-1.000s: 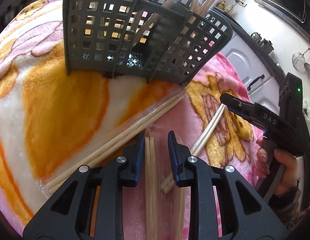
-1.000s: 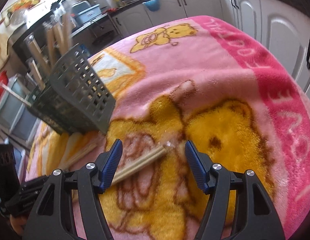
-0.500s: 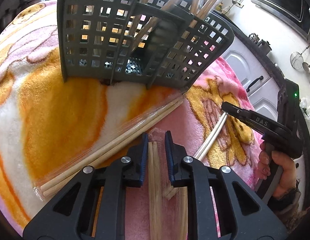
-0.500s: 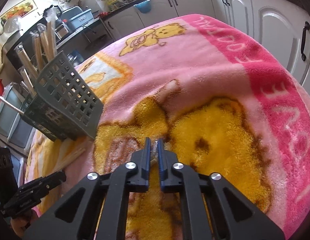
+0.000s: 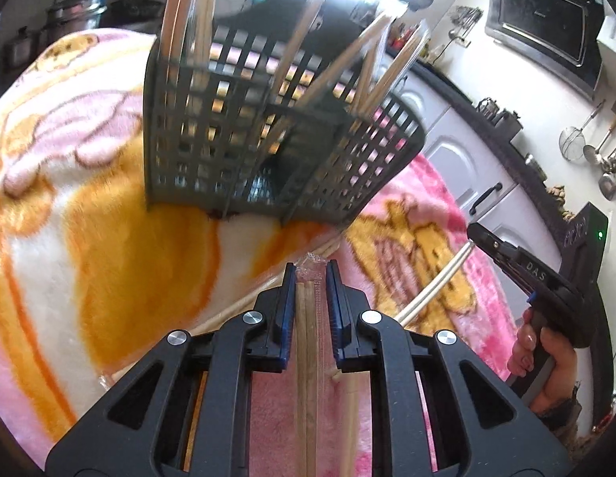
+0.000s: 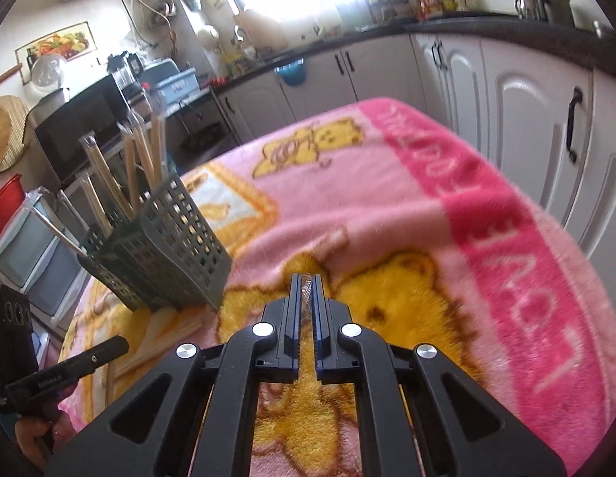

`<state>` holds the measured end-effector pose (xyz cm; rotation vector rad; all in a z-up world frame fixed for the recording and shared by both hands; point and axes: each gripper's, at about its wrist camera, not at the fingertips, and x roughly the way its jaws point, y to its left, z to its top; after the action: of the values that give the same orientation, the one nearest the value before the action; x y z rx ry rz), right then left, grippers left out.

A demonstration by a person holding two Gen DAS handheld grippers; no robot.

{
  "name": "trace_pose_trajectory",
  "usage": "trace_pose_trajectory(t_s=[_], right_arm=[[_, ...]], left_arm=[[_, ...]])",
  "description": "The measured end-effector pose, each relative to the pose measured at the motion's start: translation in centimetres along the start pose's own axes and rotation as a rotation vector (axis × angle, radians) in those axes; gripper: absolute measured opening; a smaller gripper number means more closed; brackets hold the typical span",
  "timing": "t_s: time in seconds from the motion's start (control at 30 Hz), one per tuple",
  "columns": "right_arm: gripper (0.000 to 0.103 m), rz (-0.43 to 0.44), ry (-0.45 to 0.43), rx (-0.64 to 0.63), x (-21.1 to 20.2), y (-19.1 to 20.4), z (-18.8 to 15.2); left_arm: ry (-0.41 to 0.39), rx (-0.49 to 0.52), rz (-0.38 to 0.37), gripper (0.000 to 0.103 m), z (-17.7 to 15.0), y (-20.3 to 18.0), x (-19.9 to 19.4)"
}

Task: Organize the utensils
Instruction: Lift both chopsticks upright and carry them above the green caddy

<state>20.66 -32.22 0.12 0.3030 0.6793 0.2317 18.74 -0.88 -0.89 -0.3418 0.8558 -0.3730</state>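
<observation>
Chopsticks are the items being sorted, each pair sealed in a clear sleeve. Several pairs already stand upright in the grey slotted utensil basket (image 5: 268,139), which sits on the blanket-covered worktop (image 5: 89,238) toward its far side in the left wrist view.

Left claw (image 5: 311,278): pinching one wrapped chopstick pair (image 5: 306,318) between its blue pads, the sleeve's crimped end showing just past the tips. Pointed toward the basket, which is near but apart.

Right claw (image 6: 306,290): pressed nearly together on the crinkled end of a second wrapped pair (image 6: 306,288); in the left wrist view a pale pair (image 5: 435,286) runs out from its tips.

Still loose on the worktop: at least one more wrapped pair (image 5: 244,302) lying at the foot of the basket, running toward the near edge.

Assessment: task partly done. Basket part-filled, two pairs in hand and not yet delivered, and at least one pair left to collect. Which compartment each held pair is meant for cannot be determined.
</observation>
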Motion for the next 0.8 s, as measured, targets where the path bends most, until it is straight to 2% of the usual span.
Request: trace_pose_trajectory(t_s=[0.43,0.8], right_arm=[[0.005,0.033,-0.131,-0.089,-4.6,2.4,2.0],[0.005,0.082,-0.189,-0.17,-6.3,4.9,3.3]], left_arm=[[-0.121,0.051,-0.038,0.007,2.7,-2.7,-3.6],[-0.16,0.06,-0.076,0.003,4.2,-4.0,-4.5]])
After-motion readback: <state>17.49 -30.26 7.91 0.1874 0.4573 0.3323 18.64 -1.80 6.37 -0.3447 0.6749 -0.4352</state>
